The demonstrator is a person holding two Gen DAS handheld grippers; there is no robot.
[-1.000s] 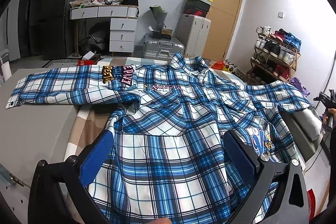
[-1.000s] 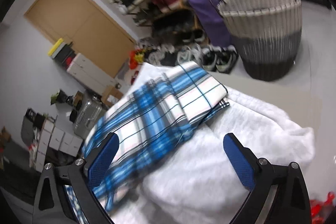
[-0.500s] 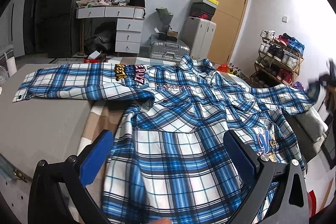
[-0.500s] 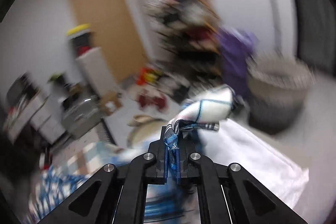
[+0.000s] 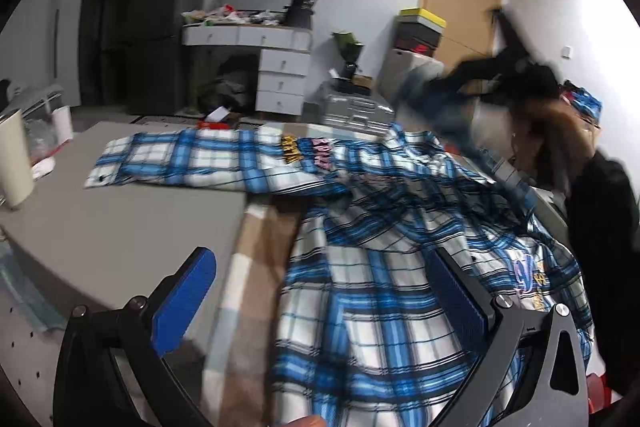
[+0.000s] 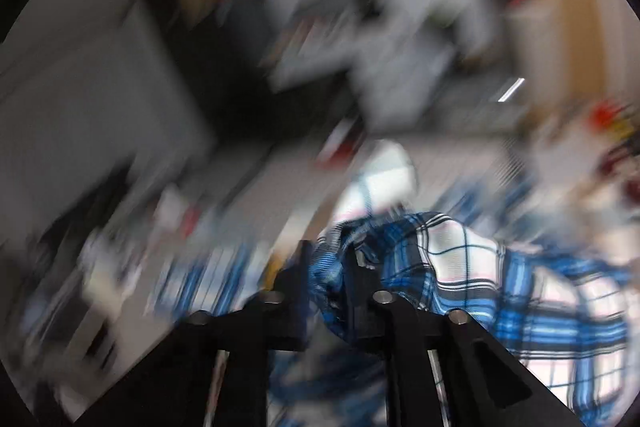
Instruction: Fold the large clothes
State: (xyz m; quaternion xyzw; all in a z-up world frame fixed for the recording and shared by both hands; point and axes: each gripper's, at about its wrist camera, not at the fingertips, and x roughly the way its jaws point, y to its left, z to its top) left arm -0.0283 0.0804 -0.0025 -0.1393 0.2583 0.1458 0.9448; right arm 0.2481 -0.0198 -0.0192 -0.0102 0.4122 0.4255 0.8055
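Note:
A blue and white plaid shirt (image 5: 380,227) lies spread face up on the bed. Its one sleeve (image 5: 180,163) stretches out flat across the grey board to the left. My left gripper (image 5: 322,259) hovers open above the shirt's lower edge with nothing between its fingers. My right gripper (image 6: 330,255) has the other sleeve's bunched cuff (image 6: 440,239) filling the gap between its jaws, which are opening. In the left wrist view that right gripper (image 5: 500,67) shows as a dark blur held high at the far right, with the sleeve trailing up from the shirt.
A person (image 5: 592,195) in dark clothes stands at the bed's right side. A grey board (image 5: 100,227) adjoins the bed on the left, with a pale cylinder (image 5: 14,159) at its edge. A drawer desk (image 5: 280,83) and a silver suitcase (image 5: 352,107) stand behind.
The right gripper shut on the sleeve's cuff at the bed's right edge, then lifted and swung it up over the shirt. The left gripper stayed open while its view drifted left.

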